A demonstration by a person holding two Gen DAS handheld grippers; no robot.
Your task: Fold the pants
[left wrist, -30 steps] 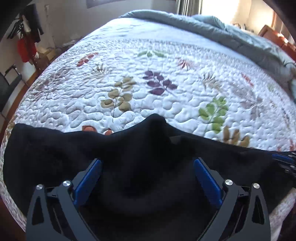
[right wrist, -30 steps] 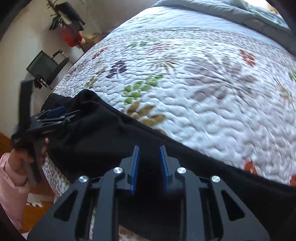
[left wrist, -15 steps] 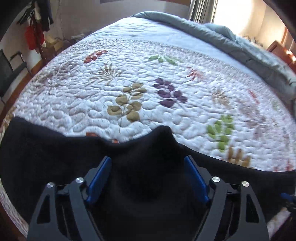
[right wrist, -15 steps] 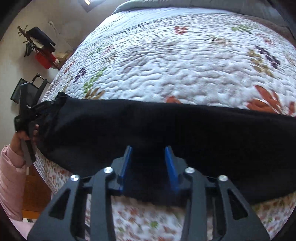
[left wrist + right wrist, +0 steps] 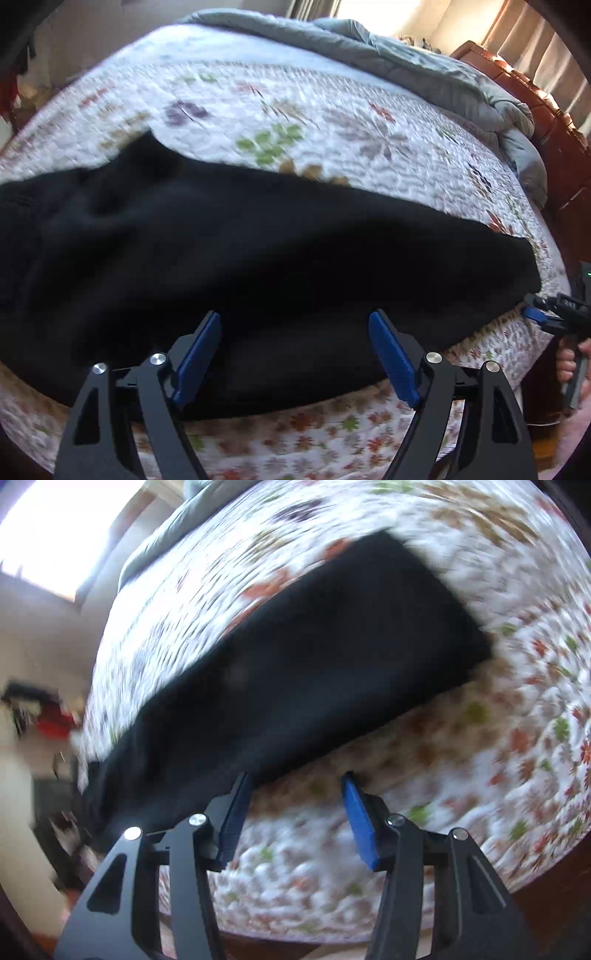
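Black pants (image 5: 258,240) lie in a long band along the near edge of the bed; they also show in the right wrist view (image 5: 314,657), which is blurred. My left gripper (image 5: 295,325) is open, its jaws wide apart over the pants' near edge, holding nothing. My right gripper (image 5: 295,786) is open and empty, its left pad (image 5: 236,805) at the pants' near edge, the gap over the quilt. The right gripper also shows at the far right of the left wrist view (image 5: 554,314), just past the pants' end.
The bed has a white floral quilt (image 5: 332,122). A grey duvet (image 5: 388,55) is bunched at the far side. A wooden headboard (image 5: 554,122) stands at the right. The quilt's side drops off below the pants (image 5: 332,435).
My right gripper has let go of the pants, opened and swung back to the pants' end. My left gripper stayed open and pulled back, so more of the pants shows.
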